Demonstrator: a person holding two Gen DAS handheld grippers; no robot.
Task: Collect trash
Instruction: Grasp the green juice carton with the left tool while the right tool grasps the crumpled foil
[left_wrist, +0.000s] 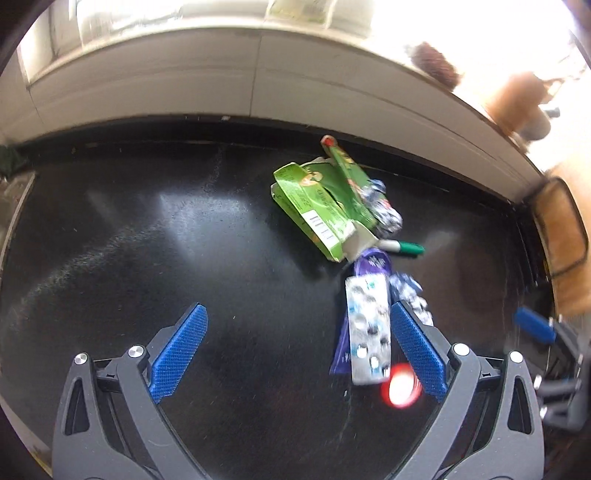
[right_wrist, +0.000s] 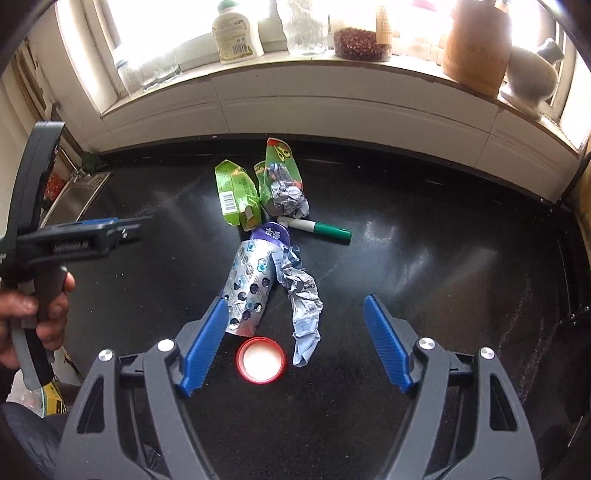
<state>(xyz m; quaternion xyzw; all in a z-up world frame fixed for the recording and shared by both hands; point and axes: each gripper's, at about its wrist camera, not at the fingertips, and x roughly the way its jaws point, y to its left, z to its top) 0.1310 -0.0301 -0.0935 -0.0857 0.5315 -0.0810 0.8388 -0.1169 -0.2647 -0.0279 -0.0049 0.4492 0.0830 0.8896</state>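
Trash lies on a black counter (right_wrist: 424, 258): a torn green carton (right_wrist: 236, 195) (left_wrist: 317, 206), a green wrapper with crumpled foil (right_wrist: 284, 184), a green marker (right_wrist: 321, 229) (left_wrist: 402, 247), a silver blister pack (right_wrist: 247, 291) (left_wrist: 369, 328) over a purple wrapper (right_wrist: 269, 234), a crumpled foil strip (right_wrist: 303, 306) and a red cap (right_wrist: 261, 360) (left_wrist: 400, 386). My right gripper (right_wrist: 295, 308) is open, its jaws around the blister pack's end, foil strip and cap. My left gripper (left_wrist: 297, 314) is open and empty, with the blister pack just inside its right finger (left_wrist: 417, 350).
A white windowsill (right_wrist: 332, 85) runs behind the counter with a sauce bottle (right_wrist: 236, 31), jars and a clay pot (right_wrist: 476, 44). The left gripper's body (right_wrist: 74, 236), held in a hand, shows at left in the right wrist view. A sink edge (right_wrist: 77, 192) is at far left.
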